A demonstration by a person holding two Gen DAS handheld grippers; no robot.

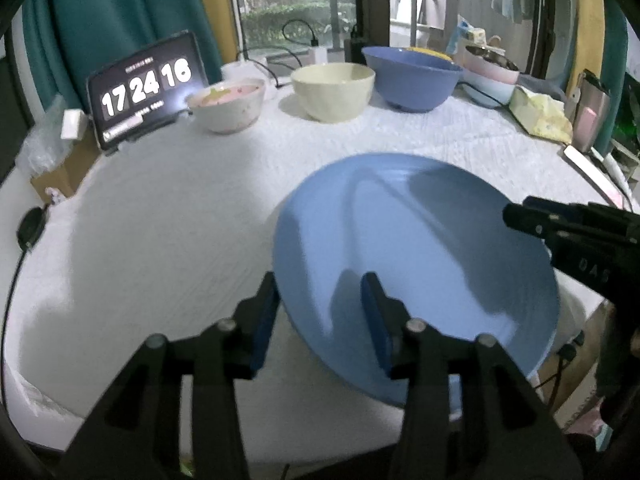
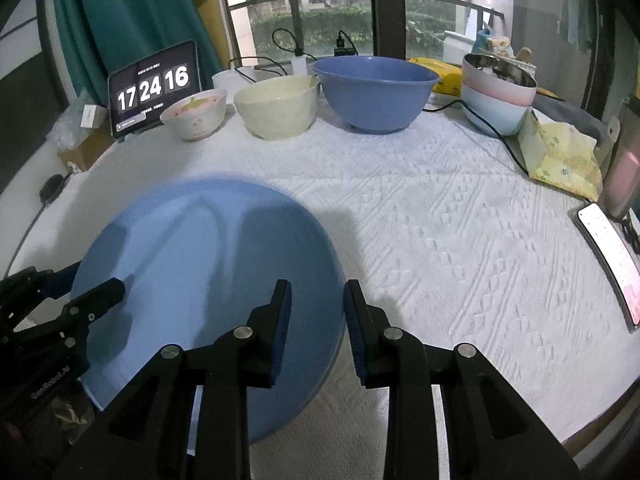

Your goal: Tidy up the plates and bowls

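left hand-held gripper point(image 1: 320, 320) nearest: its blue pads straddle the left rim of the blue plate point(image 1: 416, 264), one pad over the inside, one outside, with a visible gap, so not clamped. right hand-held gripper point(image 2: 316, 328) sits at the plate's right rim, jaws narrow, one pad over the plate, one off it; cannot tell if the pads actually pinch the rim. plate sits at the near edge of the bench point(image 2: 460, 220), tilted, near side overhanging the edge (contact with the cloth unclear, motion blur).

bench top is covered with a white embossed cloth, diamond pattern, mid area bare. a phone point(image 2: 612, 256) lies at the right edge, yellow patterned packet point(image 2: 560, 156) and a metal tumbler point(image 2: 624, 168) behind it.

far row, left to right: tablet point(image 2: 154, 88) showing a clock, small pink-patterned bowl point(image 2: 194, 118), cream bowl point(image 2: 276, 108), large blue bowl point(image 2: 374, 92), then stacked pastel bowls point(image 2: 496, 96) with a steel one on top. cables run along the back.

behind: teal curtain point(image 2: 132, 12) left, window onto a balcony railing and green hedge.
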